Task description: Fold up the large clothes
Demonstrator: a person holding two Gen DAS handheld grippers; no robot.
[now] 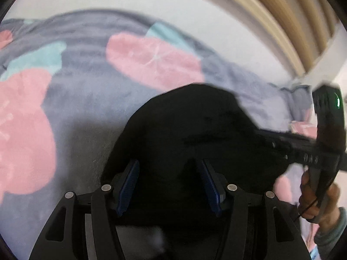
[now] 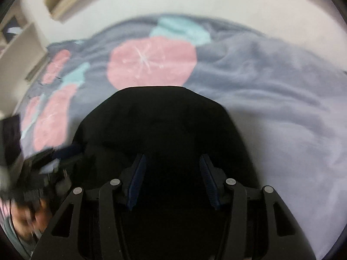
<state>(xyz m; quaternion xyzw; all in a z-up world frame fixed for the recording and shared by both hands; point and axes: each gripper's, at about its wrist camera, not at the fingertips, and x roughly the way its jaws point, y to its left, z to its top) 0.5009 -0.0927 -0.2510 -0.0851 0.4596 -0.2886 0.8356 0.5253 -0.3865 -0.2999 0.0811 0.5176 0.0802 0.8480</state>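
Two hand-held tools work over a bed covered by a grey-blue blanket (image 2: 260,82) printed with pink and teal fruit shapes. A black garment (image 2: 160,117) lies bunched on the blanket, just on the near side of a large pink fruit print (image 2: 151,62), and fills the space in front of both cameras.

The left tool (image 1: 169,184) has its blue pads (image 1: 130,182) about half apart with black cloth between them; whether the pads press the cloth cannot be told. The right tool (image 2: 171,179) looks the same: half apart, dark fabric between, grip unclear. In the left view, a hand (image 1: 318,199) holds the right tool beside the garment, to the right of the fruit print.

This looks like the start of a fold, both tools taking an edge. Next, each probably needs a firm pinch, then a lift together toward the fruit print.
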